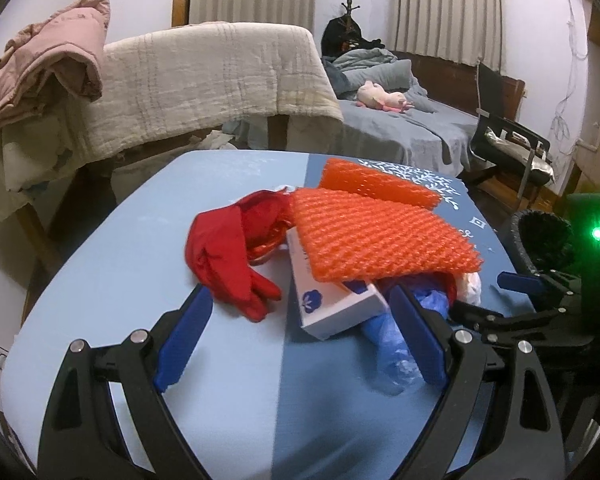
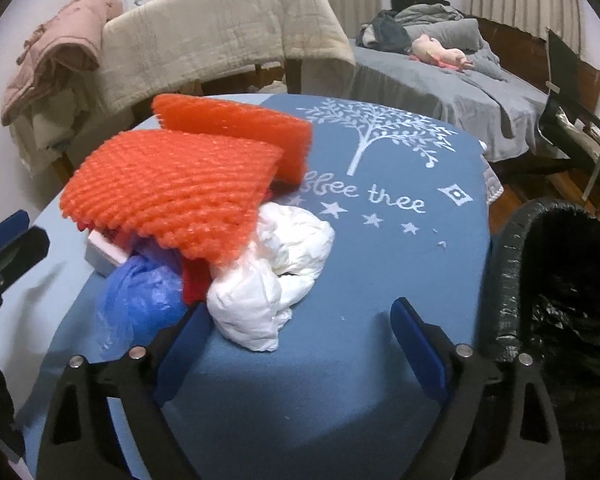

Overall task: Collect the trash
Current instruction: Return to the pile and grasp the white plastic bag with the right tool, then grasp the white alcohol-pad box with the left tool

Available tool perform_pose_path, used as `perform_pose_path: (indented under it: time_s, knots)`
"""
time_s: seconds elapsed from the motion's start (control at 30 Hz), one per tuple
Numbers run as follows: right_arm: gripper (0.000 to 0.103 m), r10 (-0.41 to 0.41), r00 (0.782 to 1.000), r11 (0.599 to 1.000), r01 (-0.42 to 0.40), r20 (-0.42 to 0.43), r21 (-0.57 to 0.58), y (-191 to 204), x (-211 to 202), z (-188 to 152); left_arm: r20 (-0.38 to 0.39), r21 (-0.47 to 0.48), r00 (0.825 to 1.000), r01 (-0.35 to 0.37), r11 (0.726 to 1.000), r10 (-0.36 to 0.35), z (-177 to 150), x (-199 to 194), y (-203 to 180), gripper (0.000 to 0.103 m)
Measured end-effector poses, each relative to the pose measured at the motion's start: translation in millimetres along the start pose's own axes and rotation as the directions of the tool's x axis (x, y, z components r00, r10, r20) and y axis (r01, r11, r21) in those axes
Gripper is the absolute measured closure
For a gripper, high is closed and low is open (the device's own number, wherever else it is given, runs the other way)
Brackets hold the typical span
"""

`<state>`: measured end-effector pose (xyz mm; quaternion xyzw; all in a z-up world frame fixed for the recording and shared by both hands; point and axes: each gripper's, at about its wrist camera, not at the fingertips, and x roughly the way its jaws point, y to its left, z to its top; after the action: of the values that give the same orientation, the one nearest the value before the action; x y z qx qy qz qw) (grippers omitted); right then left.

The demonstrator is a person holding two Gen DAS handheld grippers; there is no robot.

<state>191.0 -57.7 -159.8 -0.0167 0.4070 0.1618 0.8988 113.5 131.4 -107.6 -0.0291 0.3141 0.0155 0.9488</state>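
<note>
A pile of trash lies on the blue table: a red glove, two orange foam nets, a white box and a blue plastic bag. My left gripper is open, low over the table, with the box's near corner between its fingers. In the right wrist view a crumpled white bag rests against the orange nets and the blue bag. My right gripper is open, with the white bag's near end just inside its left finger; I cannot tell whether they touch.
A bin with a black liner stands off the table's right edge. Behind the table are a chair under a beige blanket, a pink jacket, a bed with a plush toy, and a black chair.
</note>
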Motion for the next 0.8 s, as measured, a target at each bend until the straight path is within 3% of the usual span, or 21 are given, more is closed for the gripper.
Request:
perform_pose_path:
  time_s: [0.13, 0.3, 0.37, 0.47, 0.53, 0.63, 0.8]
  knots:
    - [0.015, -0.071, 0.997, 0.998, 0.07, 0.03, 0.003, -11.1, -9.5, 1.2, -0.005, 0.007, 1.0, 0.014, 1.0, -0.014, -0.1, 3.6, -5.1, 0.015]
    - [0.015, -0.032, 0.998, 0.999, 0.031, 0.045, 0.01, -10.3, -12.7, 4.1, -0.029, 0.0, 0.999, 0.032, 0.999, -0.032, -1.5, 12.7, -11.6, 0.015]
    - [0.019, -0.018, 0.999, 1.0, 0.018, 0.029, 0.0, -7.0, -7.5, 5.3, -0.037, -0.001, 0.999, 0.032, 0.999, -0.032, -1.8, 16.9, -14.4, 0.015]
    - [0.035, 0.034, 0.999, 0.999, -0.034, -0.002, -0.008, -1.7, 0.7, 6.4, -0.048, -0.016, 0.998, 0.029, 0.999, -0.03, -0.2, 23.7, -14.5, 0.015]
    - [0.057, 0.083, 0.996, 0.996, -0.083, -0.027, -0.009, -0.1, 5.1, 6.1, -0.059, -0.026, 0.998, 0.03, 0.999, -0.032, 1.4, 28.7, -13.3, 0.015]
    - [0.075, 0.137, 0.99, 0.991, -0.137, -0.036, -0.004, 0.8, 5.0, 3.8, -0.08, -0.045, 0.996, 0.047, 0.998, -0.05, 2.4, 35.9, -11.9, 0.022]
    - [0.079, 0.119, 0.993, 0.993, -0.119, -0.002, -0.017, -4.0, -9.8, 4.5, -0.121, -0.079, 0.988, 0.082, 0.994, -0.091, 0.7, 47.4, -8.6, 0.047]
